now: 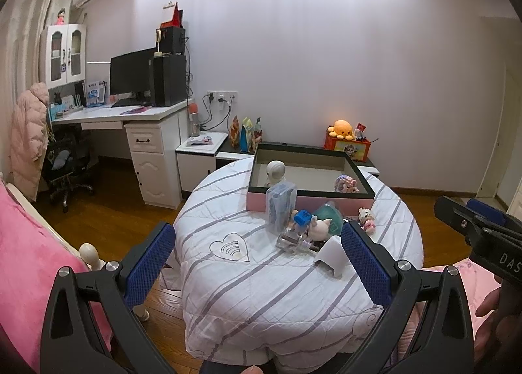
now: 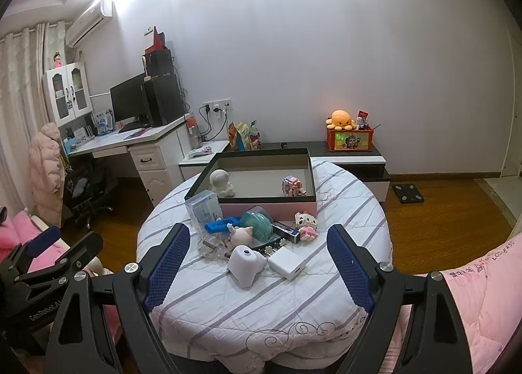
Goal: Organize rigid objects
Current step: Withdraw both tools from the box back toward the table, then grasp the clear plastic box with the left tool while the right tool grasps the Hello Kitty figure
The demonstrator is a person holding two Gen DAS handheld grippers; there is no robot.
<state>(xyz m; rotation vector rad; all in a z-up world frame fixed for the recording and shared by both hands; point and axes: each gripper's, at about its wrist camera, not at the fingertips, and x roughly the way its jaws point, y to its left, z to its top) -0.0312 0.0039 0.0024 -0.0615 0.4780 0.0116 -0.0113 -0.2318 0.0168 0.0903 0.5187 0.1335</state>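
Currently both tools hover spread wide and empty above the round surface (image 2: pixel 228 302) draped in a white quilt with grey stripes: the left tool (image 1: pixel 257 260) and the right tool (image 2: pixel 259 263) each show blue-padded fingers well apart. Between the right tool's fingers lie a white rounded plastic gadget (image 2: pixel 244 264) and a flat white charger block (image 2: pixel 287 263), touching. Behind them sits a cluster of small toys, then a shallow pink box with a dark rim (image 2: pixel 261 206) holding a white astronaut figurine (image 2: pixel 222 183) and a pink block figure (image 2: pixel 293 186).
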